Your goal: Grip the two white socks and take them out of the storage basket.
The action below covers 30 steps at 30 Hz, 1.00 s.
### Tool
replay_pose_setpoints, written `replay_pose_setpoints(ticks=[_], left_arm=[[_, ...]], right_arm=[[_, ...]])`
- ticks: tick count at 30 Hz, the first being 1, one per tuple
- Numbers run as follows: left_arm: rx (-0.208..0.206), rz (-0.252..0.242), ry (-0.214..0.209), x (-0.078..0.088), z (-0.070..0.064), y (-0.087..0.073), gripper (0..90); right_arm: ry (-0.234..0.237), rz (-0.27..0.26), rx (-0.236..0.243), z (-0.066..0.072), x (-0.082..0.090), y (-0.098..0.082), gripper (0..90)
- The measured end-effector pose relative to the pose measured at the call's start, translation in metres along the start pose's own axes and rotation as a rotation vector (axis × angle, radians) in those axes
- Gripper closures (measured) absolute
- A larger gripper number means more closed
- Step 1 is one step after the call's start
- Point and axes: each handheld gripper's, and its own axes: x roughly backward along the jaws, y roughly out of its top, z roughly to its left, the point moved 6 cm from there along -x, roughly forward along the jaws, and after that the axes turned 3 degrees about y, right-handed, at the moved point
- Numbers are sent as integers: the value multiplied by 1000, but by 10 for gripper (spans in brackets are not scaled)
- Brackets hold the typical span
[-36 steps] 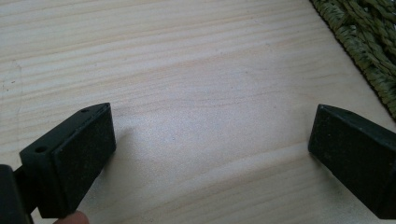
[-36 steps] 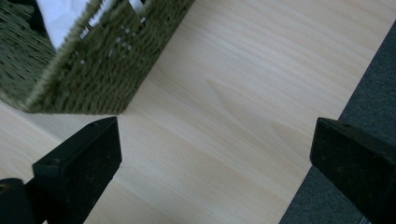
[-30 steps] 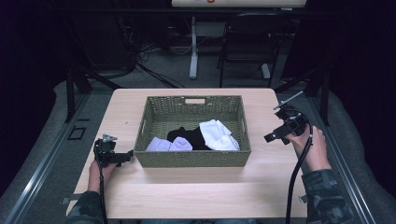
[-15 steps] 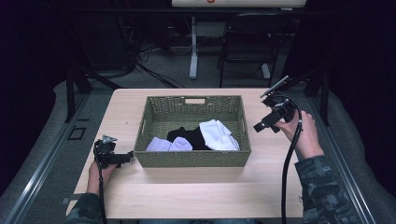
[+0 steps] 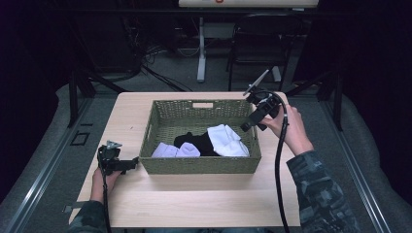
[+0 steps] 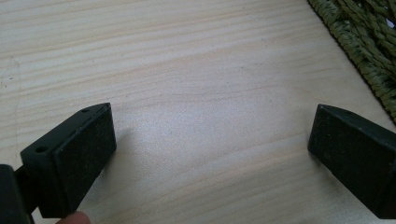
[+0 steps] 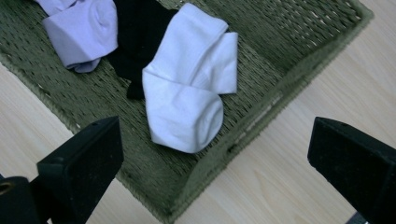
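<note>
A green woven basket (image 5: 165, 114) sits mid-table and holds a white sock bundle (image 5: 226, 140), a black sock (image 5: 194, 143) and a lilac sock bundle (image 5: 175, 151). My right gripper (image 5: 247, 125) hovers open above the basket's right rim, jaws pointing down-left at the socks. In the right gripper view the white sock bundle (image 7: 191, 93) lies between and beyond the jaws, beside the black sock (image 7: 137, 37) and the lilac sock bundle (image 7: 81, 32). My left gripper (image 5: 131, 164) rests open on the table just left of the basket; the basket's corner (image 6: 369, 42) is at its upper right.
The light wooden table (image 5: 194, 204) has bare room in front of the basket and on both sides. Behind the table, on the dark floor, stand a chair (image 5: 257, 43), a white post (image 5: 201, 48) and cables.
My right gripper has lifted and swung left from the table's right edge to above the basket's right rim. The left gripper has stayed put.
</note>
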Motion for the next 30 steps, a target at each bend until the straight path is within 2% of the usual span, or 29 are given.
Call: replay_pose_setpoints(ticks=[5,7,14,20,22,23,27,30], left_arm=[[0,0,0,0,0,0,5],[-1,0,0,0,0,0,5],[-1,0,0,0,0,0,5],[0,0,0,0,0,0,5],[0,0,0,0,0,0,5],[-1,0,0,0,0,0,4],[0,0,0,0,0,0,5],[0,0,0,0,0,0,5]], right_arm=[[30,0,7,6,-12,13,34],[41,12,17,9,-17,16,83],[70,9,31,19,-33,24,119],[73,30,35,22,-46,26,130],[79,35,23,23,-51,26,146],[69,44,35,22,-54,27,159],[75,44,36,26,-65,28,204],[77,67,35,26,-73,27,221]])
